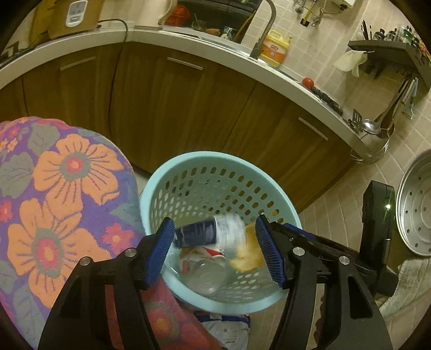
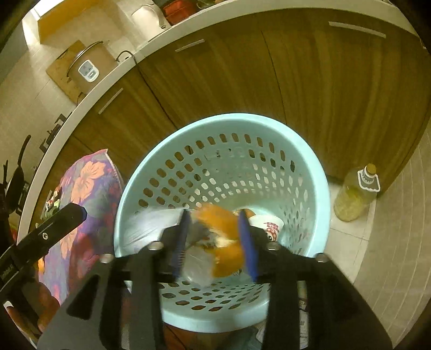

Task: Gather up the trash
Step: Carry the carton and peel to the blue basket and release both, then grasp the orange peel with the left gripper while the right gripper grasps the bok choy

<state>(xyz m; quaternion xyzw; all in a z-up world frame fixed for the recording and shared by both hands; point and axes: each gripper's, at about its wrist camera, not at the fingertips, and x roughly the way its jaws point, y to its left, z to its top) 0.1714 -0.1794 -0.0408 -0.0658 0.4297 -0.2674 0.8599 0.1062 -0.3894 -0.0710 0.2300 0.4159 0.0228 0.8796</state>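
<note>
Two grippers parked over the light-blue basket (image 1: pixel 161 177) — left gripper (image 1: pixel 215 250) spread wide around a blurred dark can (image 1: pixel 199 231), pads not touching it; right gripper (image 2: pixel 214 242) likewise apart around a blurred orange scrap (image 2: pixel 223 228). Probably both dropping onto trash already inside — cup (image 2: pixel 269 226) included.

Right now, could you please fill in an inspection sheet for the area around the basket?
Surface: tiled floor, basket standing on it.
Job's things: blurred dark can and orange scrap over the basket; paper cup and clear plastic inside.
Clutter: oil bottle beside the basket; floral cushion.
Grippers: left gripper and right gripper over the basket, jaws apart.
Cables: black cord on the counter.
Surroundings: wooden cabinets, sink tap, utensil rack.
</note>
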